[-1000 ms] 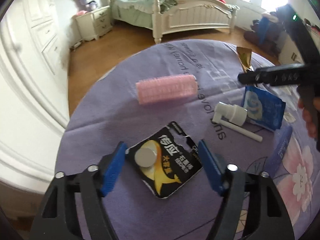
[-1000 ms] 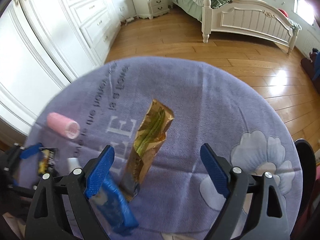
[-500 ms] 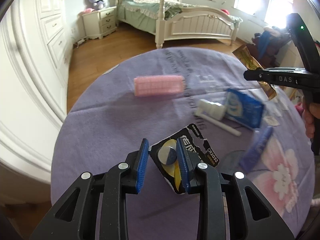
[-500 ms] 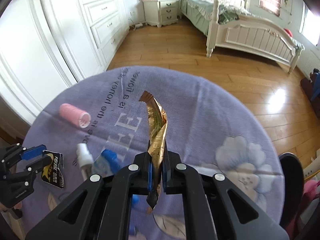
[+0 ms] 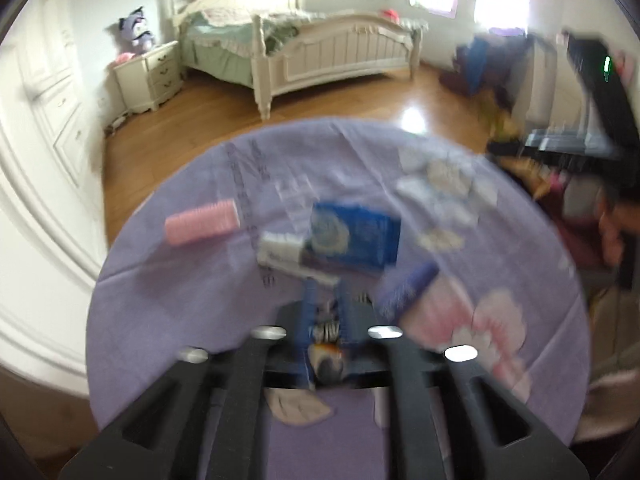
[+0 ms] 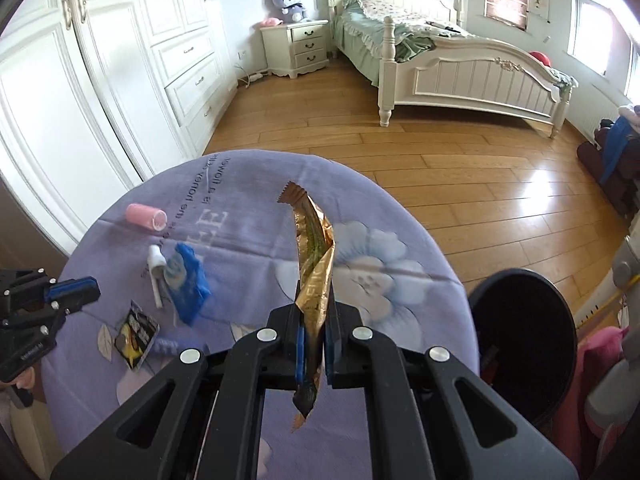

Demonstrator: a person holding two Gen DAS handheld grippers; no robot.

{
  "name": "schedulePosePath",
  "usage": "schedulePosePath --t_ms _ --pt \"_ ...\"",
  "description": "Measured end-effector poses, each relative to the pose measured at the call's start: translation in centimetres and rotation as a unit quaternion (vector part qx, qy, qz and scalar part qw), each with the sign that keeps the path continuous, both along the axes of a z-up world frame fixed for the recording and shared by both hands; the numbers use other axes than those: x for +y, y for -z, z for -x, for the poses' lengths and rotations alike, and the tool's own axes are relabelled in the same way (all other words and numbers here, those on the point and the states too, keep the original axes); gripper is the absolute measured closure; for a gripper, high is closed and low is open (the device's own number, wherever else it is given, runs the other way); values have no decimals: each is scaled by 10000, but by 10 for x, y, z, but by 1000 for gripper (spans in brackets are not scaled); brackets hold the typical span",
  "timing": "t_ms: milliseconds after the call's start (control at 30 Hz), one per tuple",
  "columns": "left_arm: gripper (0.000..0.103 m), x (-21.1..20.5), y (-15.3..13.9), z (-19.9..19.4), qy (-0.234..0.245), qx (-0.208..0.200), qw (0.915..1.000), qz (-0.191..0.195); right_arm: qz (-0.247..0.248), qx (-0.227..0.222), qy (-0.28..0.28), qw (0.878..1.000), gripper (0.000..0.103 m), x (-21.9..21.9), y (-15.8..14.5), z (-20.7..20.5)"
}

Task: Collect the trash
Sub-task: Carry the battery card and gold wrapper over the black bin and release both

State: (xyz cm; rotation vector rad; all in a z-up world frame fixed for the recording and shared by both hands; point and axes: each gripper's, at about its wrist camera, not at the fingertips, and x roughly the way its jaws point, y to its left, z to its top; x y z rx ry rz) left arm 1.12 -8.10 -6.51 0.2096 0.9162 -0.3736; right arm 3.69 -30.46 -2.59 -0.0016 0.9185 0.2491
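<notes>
My right gripper [image 6: 315,320] is shut on a gold snack wrapper [image 6: 314,248], which stands upright between the pads above the purple tablecloth [image 6: 248,184]. In the blurred left wrist view my left gripper [image 5: 326,292] has its blue pads close together with a black and yellow battery card [image 5: 326,336] between them. Its jaws are beginning to open. From the right wrist view the battery card [image 6: 134,338] shows just past the left gripper [image 6: 80,294], low over the cloth. A black bin [image 6: 520,340] stands off the table's right edge.
On the cloth lie a pink hair roller [image 5: 202,222], a white pump head [image 5: 280,250], a blue packet [image 5: 356,236] and a purple tube [image 5: 408,288]. Wooden floor, a bed and white wardrobes surround the round table. A person's hand holds the right gripper [image 5: 560,144].
The right gripper closed on the gold wrapper and lifted it off the cloth. The left gripper closed on the battery card and rose with it. Both hands moved up and away from the table.
</notes>
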Motion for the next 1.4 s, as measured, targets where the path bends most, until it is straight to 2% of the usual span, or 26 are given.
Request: schedulePosePath --t_ms 33,67,133,200,233,267,300,333,500,600,667,767,967,1233,1367,1400 --pt "12 -4 5 4 -196 -54 9996 -206 1 10 -12 10000 96 -3 2 3" --pt "6 -8 12 10 -453 -204 9981 -374 -10 24 -13 10000 96 -6 3 4" --pt "5 -18 27 16 -378 18 9981 -480 -33 70 -18 10000 96 -12 6 6" --pt "6 -30 52 17 -447 182 9951 -866 -57 101 -43 9999 96 -17 9 8" --pt "9 -28 60 19 -440 205 9957 -785 -68 100 -55 9999 96 -18 10 8" --pt "26 -21 63 19 -523 252 9979 -273 -82 98 -64 9999 96 -21 11 10" --pt "45 -16 62 17 -623 293 9976 -92 -95 93 -70 9999 96 -23 11 11" --pt "50 -18 61 15 -572 283 9978 -183 -105 84 -63 9999 96 -27 12 13" --pt "50 -31 57 15 -573 255 9980 -125 -228 83 -5 9997 96 -44 14 16" --pt "50 -42 34 16 -574 52 9983 68 -237 36 55 9997 96 -56 12 17" --pt "50 -58 16 14 -406 -112 9990 126 -211 2 148 9997 96 -66 12 16" --pt "50 -95 -3 3 -8 -320 9993 179 -171 -40 384 9991 96 -88 13 13" --pt "50 -185 -15 -42 791 -584 9944 382 -21 45 974 9952 96 -142 26 8" --pt "50 -314 5 -92 1678 -444 9833 550 116 253 1841 9825 96 -215 52 0" --pt "49 -369 29 -113 1927 -118 9793 606 94 378 2190 9750 94 -244 64 -6" --pt "49 -382 35 -117 1962 -46 9787 602 112 414 2223 9740 91 -249 67 -7"
